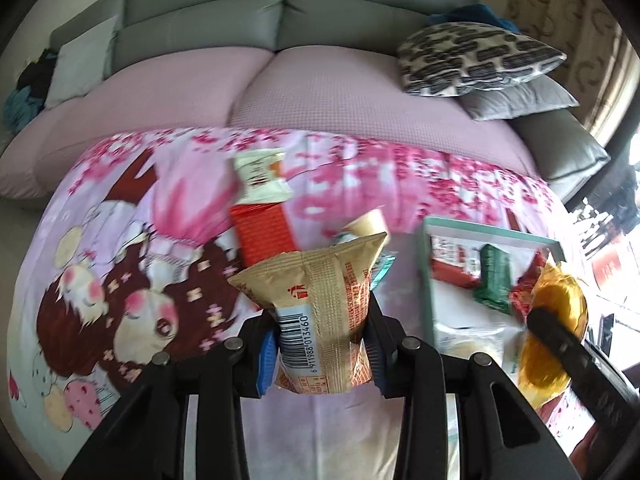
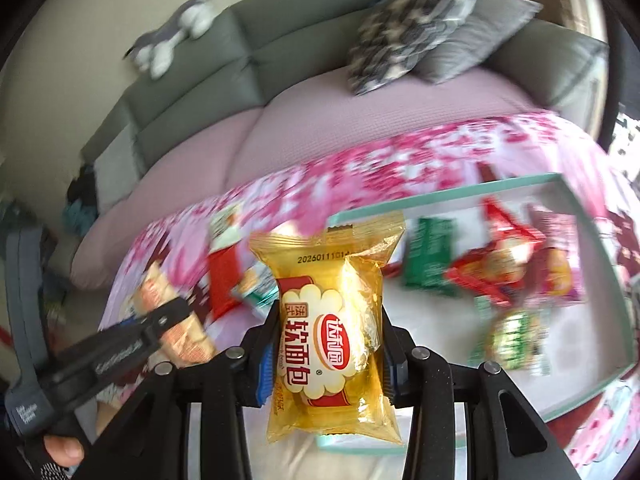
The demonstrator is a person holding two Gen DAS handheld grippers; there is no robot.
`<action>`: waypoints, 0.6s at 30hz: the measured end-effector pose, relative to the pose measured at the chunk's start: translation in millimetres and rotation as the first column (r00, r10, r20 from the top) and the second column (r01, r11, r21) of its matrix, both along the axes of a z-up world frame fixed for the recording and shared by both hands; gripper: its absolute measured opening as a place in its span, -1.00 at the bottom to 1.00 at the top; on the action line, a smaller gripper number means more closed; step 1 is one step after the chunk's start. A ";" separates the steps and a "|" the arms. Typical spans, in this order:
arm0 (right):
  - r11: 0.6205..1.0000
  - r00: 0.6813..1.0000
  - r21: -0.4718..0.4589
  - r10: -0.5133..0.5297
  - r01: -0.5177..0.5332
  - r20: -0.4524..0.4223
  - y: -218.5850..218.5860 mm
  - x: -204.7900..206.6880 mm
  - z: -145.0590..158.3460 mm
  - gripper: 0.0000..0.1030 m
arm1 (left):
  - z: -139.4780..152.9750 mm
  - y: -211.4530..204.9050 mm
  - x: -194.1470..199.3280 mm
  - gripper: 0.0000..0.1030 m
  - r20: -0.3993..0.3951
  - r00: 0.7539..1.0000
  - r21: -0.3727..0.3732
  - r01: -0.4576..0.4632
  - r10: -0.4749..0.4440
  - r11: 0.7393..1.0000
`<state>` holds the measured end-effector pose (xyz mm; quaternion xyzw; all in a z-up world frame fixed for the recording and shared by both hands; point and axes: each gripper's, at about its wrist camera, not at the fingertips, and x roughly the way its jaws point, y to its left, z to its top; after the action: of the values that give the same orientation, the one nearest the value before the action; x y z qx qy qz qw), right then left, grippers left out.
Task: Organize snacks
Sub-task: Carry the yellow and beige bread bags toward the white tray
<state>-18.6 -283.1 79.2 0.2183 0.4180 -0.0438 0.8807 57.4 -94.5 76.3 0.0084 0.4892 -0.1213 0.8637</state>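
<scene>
On the left, the left tool (image 1: 320,354) is clamped on a tan snack packet (image 1: 320,312), held above the floral-covered bench (image 1: 120,280). To the right, the right tool (image 2: 326,360) pinches a yellow bread packet (image 2: 332,332) near the teal tray (image 2: 592,236) of sorted snacks. Both slick wrappers might slip loose, or the tools could collide over the tray.

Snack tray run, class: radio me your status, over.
Left gripper shut on tan packet. Right gripper shut on yellow bread pack. Teal tray already holds snacks; red-and-white packets loose on cloth. Nothing blocking.
</scene>
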 end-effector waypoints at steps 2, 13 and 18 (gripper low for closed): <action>0.998 0.998 -0.003 -0.060 0.060 -0.004 -19.4 -4.1 0.8 -0.17 | 1.6 -9.3 -0.4 -0.24 0.008 1.000 -0.007 0.023 -0.023 1.000; 0.969 0.969 0.003 -0.246 0.246 -0.002 -87.1 -30.9 5.1 -0.17 | 9.0 -60.1 2.3 -0.24 0.049 0.989 -0.029 0.138 -0.136 0.990; 0.968 0.968 0.008 -0.250 0.250 -0.021 -93.0 -29.9 -3.0 -0.17 | 5.6 -80.0 10.6 -0.24 0.050 0.985 -0.025 0.169 -0.168 0.985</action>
<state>-48.5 -376.1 76.2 0.2736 0.3963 -0.1545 0.8627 67.9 -174.4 81.9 0.0402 0.4643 -0.2008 0.8617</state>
